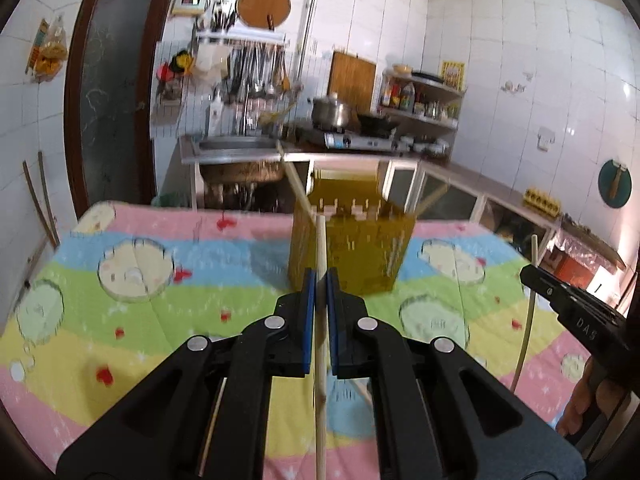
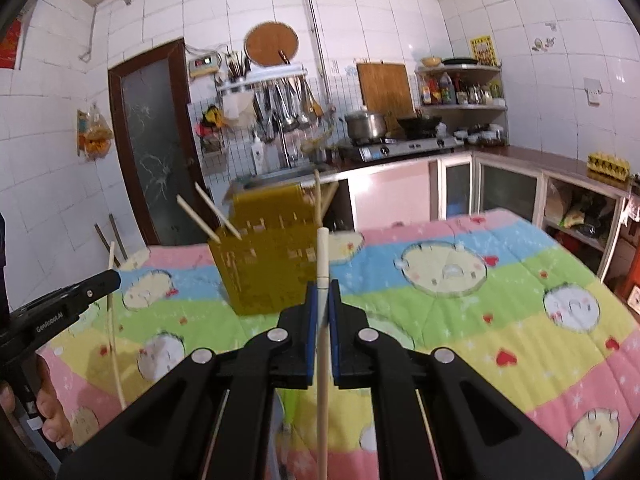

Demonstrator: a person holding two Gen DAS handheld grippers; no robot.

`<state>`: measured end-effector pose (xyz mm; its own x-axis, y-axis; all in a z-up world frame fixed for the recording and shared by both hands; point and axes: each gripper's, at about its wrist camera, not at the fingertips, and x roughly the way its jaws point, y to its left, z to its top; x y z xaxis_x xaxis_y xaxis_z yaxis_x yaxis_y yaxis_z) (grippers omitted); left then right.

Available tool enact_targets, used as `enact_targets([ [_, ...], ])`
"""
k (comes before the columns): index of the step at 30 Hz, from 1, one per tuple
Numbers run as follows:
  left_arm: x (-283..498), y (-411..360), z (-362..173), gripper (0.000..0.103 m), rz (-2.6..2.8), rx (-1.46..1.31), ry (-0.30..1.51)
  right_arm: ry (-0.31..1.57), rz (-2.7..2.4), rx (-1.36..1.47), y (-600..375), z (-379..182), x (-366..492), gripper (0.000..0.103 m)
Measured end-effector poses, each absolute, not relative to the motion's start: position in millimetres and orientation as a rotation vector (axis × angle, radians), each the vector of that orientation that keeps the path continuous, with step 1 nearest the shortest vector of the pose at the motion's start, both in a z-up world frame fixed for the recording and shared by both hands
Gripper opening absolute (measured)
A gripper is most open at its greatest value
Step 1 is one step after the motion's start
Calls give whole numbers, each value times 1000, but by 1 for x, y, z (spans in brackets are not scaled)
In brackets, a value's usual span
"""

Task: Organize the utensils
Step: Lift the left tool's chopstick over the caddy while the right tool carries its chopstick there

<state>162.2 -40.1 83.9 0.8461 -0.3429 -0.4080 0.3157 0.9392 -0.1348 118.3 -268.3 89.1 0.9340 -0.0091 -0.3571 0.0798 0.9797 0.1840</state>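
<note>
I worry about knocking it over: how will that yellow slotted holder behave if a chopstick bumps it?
The yellow holder looks like thin, slotted plastic, so it is probably light. It is tall for its base and stands on a soft quilted cloth, so a sideways push may tip it. The chopsticks leaning out of it may add to that.

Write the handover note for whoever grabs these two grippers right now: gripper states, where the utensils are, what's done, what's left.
Left gripper: shut on a wooden chopstick, held roughly upright above the cloth.
Right gripper: shut on another wooden chopstick, also roughly upright.
Yellow utensil holder: stands on the striped cartoon tablecloth, ahead of both grippers, apart from them.
Done: several chopsticks already lean out of the holder.
Left: neither held chopstick is in the holder yet. Probably bring each over the holder's open top, lower it in, then release. I cannot tell whether more utensils remain on the table.
</note>
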Motion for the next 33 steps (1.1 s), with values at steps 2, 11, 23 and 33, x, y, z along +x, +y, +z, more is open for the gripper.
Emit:
enact_targets([
  [2,171,-43,99,5,-342,-71,409,337,-40,190,-267,102,128,6],
  [11,230,-73,187,5,-317,-112,197,120,-13,127,-256,185,195,6],
  [23,321,-113,194,5,-259,-150,86,-40,-46,140,-254,200,296,6],
  [33,350,-137,150,5,-227,-77,109,43,-34,122,-258,152,327,6],
])
